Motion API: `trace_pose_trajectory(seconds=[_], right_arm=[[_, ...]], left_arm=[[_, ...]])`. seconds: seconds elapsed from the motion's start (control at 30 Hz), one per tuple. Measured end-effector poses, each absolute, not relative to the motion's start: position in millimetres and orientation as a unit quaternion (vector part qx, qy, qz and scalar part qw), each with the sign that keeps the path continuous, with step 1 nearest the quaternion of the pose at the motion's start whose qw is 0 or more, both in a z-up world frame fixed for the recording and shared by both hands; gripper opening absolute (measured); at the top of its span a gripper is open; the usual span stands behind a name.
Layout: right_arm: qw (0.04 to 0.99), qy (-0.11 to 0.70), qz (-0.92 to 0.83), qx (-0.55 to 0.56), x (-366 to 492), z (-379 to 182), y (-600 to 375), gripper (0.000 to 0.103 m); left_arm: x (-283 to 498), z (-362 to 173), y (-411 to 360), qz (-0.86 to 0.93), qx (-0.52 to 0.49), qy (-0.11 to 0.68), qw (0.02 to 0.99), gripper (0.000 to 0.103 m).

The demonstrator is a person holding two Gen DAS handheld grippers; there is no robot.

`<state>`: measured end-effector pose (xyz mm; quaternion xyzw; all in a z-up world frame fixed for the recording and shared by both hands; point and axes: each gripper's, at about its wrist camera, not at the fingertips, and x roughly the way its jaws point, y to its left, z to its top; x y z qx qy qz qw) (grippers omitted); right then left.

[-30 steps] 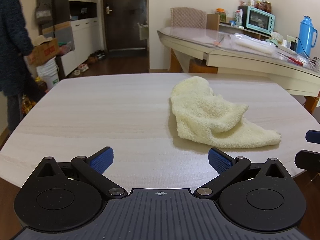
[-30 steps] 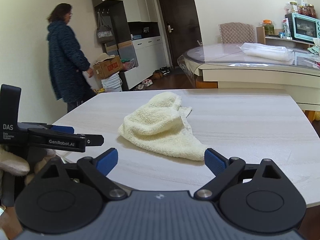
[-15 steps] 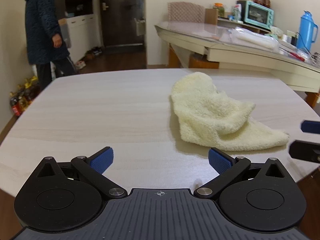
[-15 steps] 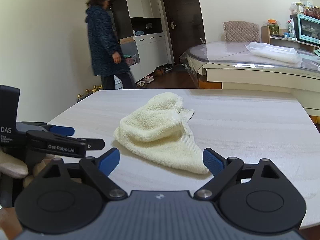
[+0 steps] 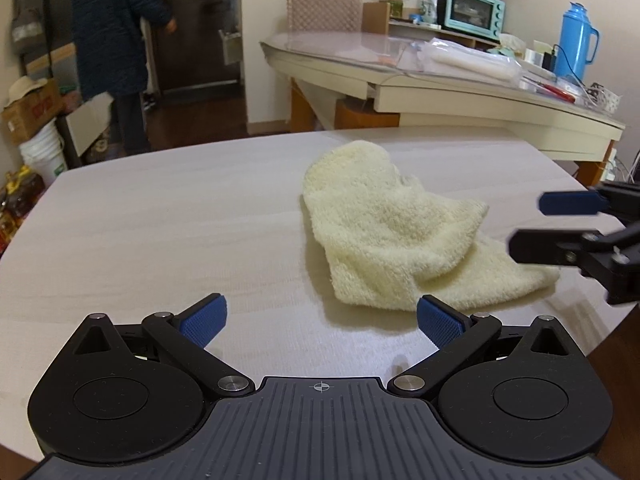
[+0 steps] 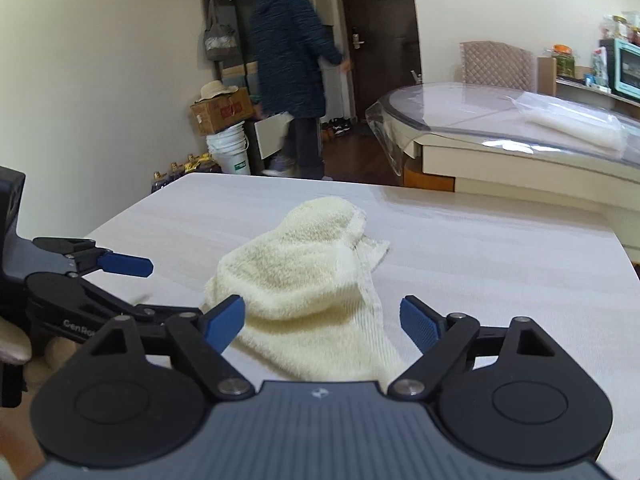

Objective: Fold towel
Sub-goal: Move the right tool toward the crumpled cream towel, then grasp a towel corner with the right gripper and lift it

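Pale wood table (image 5: pixel 160 240): cream towel (image 5: pixel 384 224) crumpled, unfolded; left gripper (image 5: pixel 320 320), right gripper (image 6: pixel 322 322) both spread apart.

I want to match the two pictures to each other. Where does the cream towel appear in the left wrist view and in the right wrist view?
Left wrist view: the towel lies right of centre on the wooden table, crumpled, beyond the open left tool.
Right wrist view: the towel lies at centre, its near end reaching between the fingers of the open right tool.
Shared landmark: the person in the dark coat near the dark door.
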<state>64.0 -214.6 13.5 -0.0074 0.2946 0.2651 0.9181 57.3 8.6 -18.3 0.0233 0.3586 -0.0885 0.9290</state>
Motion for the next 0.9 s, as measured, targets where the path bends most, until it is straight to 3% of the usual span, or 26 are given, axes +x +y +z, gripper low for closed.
trace_pose_trajectory(seconds=[0.23,0.77,0.8,0.87,0.9], right_arm=[[0.904,0.315,0.288,-0.009,107,9,-198,0.067],[0.886,0.349,0.306,0.009,197,-8,-171,0.060],[0.884,0.353,0.307,0.011,201,-10,-170,0.057],[0.879,0.360,0.313,0.013,207,-13,-170,0.036],[0.878,0.358,0.317,0.012,206,-12,-169,0.018]], left_arm=[[67,-20,20,-0.098,0.023,0.367,0.925,0.103],[109,-19,52,-0.198,0.096,0.380,0.898,0.103],[110,-20,53,-0.202,0.100,0.378,0.898,0.103],[112,-19,54,-0.212,0.106,0.377,0.895,0.103],[113,-19,55,-0.216,0.109,0.376,0.894,0.103]])
